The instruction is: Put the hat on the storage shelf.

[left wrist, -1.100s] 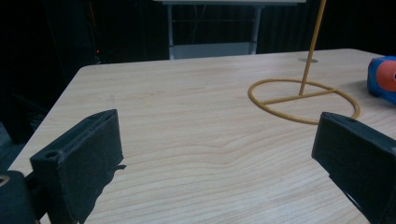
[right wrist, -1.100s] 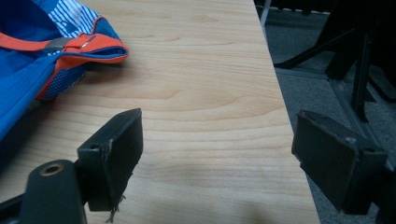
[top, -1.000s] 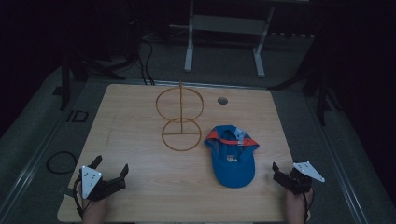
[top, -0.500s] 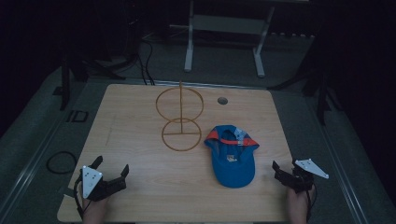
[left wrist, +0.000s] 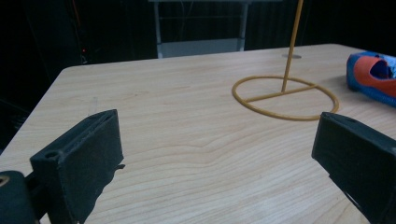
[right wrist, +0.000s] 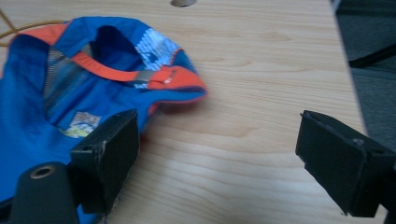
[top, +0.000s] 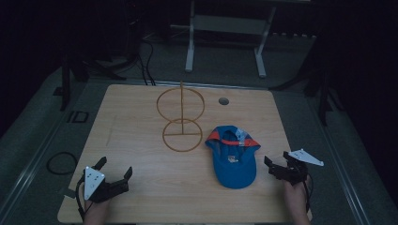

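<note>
A blue cap [top: 232, 157] with orange trim lies upside down, right of the table's middle. A yellow wire stand [top: 181, 134], made of an upright rod with a ring on it and a flat base ring, stands at the centre. My left gripper [top: 115, 165] rests open at the front left corner, nothing between its jaws. In the left gripper view the stand [left wrist: 293, 42] and the cap [left wrist: 373, 74] lie ahead to the right of the gripper [left wrist: 217, 126]. My right gripper [top: 277, 158] is open just right of the cap; in the right gripper view its left jaw is beside the cap [right wrist: 70, 93].
The wooden table [top: 136, 117] has a small round hole [top: 224, 101] near its far edge. A coil of cable [top: 61, 162] lies on the floor to the left. A metal frame [top: 225, 23] stands behind the table in a dark room.
</note>
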